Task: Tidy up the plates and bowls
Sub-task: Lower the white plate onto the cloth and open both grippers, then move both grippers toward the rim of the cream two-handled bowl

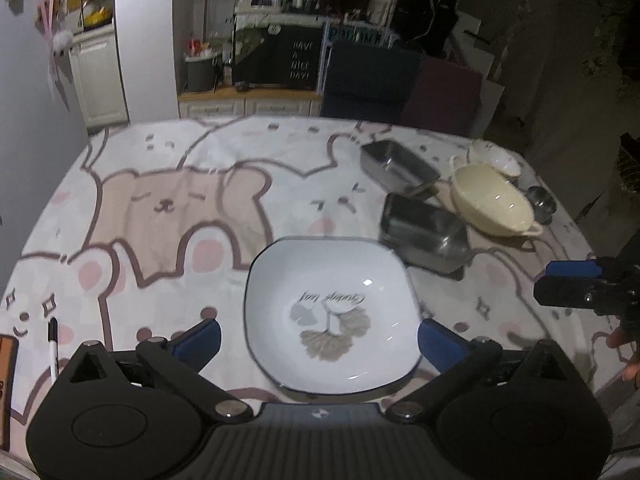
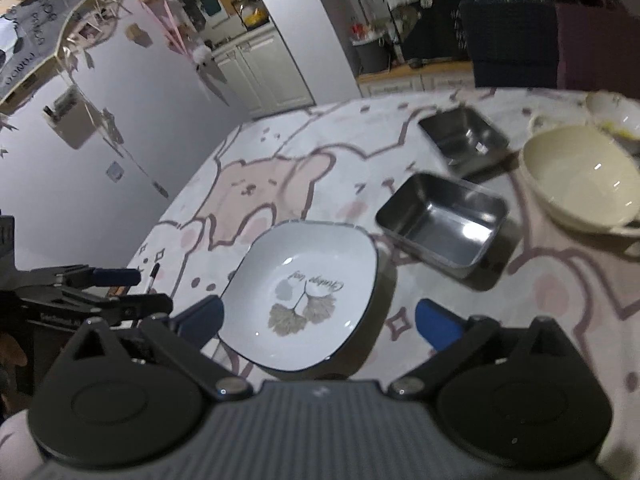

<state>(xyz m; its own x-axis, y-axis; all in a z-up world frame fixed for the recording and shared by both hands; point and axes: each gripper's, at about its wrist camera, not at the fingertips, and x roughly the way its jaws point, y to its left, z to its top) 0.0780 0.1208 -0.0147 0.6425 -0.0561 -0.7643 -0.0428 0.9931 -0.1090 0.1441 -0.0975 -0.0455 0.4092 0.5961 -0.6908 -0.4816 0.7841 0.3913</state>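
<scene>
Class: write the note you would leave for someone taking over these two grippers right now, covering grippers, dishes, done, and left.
Left gripper: open, empty, above the white square plate.
Right gripper: open, empty, beside the same plate.
Two steel trays, the cream bowl and a small patterned bowl lie apart on the tablecloth.
Done: plate set down alone.
Left: nothing is stacked yet; group the bowls and the trays.

Dim rm; grey wall (image 2: 132, 128), cabinets (image 1: 102, 80).
</scene>
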